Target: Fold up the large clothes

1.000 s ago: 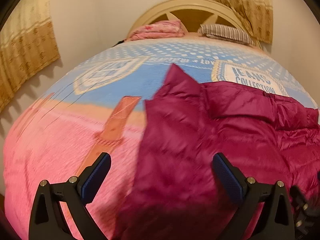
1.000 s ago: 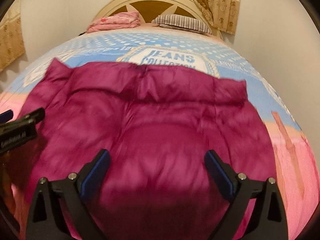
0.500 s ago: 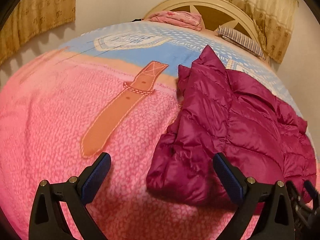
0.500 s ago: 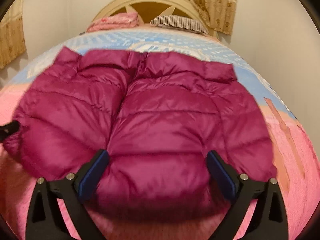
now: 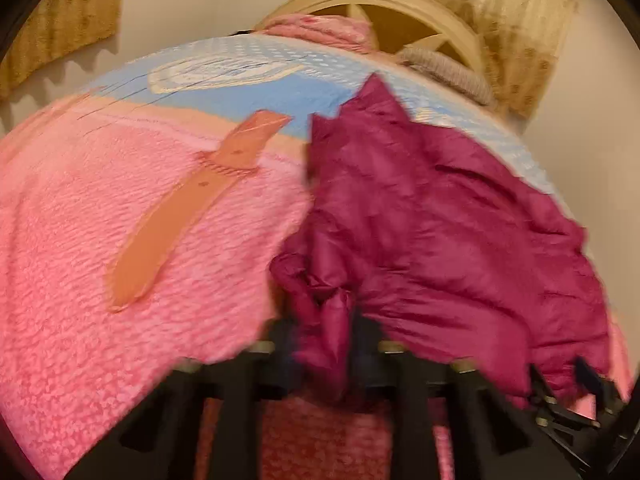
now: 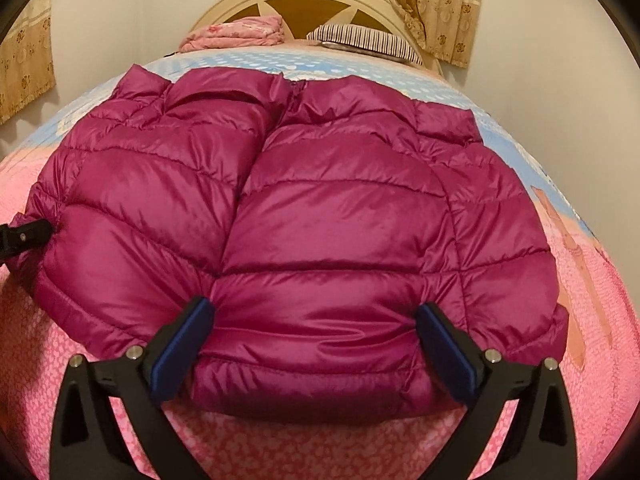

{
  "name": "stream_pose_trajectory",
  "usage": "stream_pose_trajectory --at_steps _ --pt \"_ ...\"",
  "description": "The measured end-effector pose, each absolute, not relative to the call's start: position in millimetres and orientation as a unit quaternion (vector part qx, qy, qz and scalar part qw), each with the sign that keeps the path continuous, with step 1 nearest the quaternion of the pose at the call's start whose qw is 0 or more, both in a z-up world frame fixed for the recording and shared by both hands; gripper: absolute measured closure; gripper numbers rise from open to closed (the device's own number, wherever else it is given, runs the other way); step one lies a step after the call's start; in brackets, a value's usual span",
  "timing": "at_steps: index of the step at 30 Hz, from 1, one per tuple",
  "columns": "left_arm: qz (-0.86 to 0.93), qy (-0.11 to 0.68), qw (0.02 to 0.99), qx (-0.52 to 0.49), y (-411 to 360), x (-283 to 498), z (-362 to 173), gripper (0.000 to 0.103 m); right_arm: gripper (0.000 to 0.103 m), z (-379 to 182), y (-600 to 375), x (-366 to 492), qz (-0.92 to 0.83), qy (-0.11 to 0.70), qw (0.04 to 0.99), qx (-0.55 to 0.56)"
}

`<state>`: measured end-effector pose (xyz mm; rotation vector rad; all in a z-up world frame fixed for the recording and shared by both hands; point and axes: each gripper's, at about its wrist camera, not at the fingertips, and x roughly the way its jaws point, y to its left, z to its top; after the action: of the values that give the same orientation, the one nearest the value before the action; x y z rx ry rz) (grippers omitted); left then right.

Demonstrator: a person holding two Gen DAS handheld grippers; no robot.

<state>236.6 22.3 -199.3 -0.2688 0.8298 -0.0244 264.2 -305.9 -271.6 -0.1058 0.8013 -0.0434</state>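
Observation:
A magenta quilted puffer jacket (image 6: 320, 208) lies spread on the bed with its collar toward the headboard. My right gripper (image 6: 316, 344) is open, its blue pads (image 6: 182, 344) on either side of the jacket's near hem. In the left wrist view, which is blurred, my left gripper (image 5: 336, 344) is shut on a bunched corner of the jacket (image 5: 440, 240) at its left hem. The left gripper also shows at the left edge of the right wrist view (image 6: 24, 236), holding that corner.
The bed has a pink and blue printed cover (image 5: 80, 240) with an orange belt design (image 5: 188, 208). A folded pink blanket (image 6: 236, 34) and a striped pillow (image 6: 364, 38) lie by the cream headboard (image 6: 308, 0). Curtains (image 6: 436, 4) hang behind. A wall is to the right.
My left gripper has closed on the jacket's left hem corner. My right gripper has moved forward until its open fingers straddle the near hem. The jacket has settled flat on the bed.

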Motion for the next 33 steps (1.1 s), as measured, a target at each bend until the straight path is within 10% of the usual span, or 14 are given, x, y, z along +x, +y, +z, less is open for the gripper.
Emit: stream_pose_trajectory --at_steps 21,33 --pt "0.045 0.284 0.956 -0.059 91.4 175.8 -105.9 0.098 0.0 -258.8 -181.2 243.9 0.081 0.374 0.919 -0.096" --pt "-0.075 0.197 0.974 0.087 -62.6 176.6 -67.3 0.098 0.0 -222.2 -384.6 207.2 -0.05 0.356 0.933 -0.005"
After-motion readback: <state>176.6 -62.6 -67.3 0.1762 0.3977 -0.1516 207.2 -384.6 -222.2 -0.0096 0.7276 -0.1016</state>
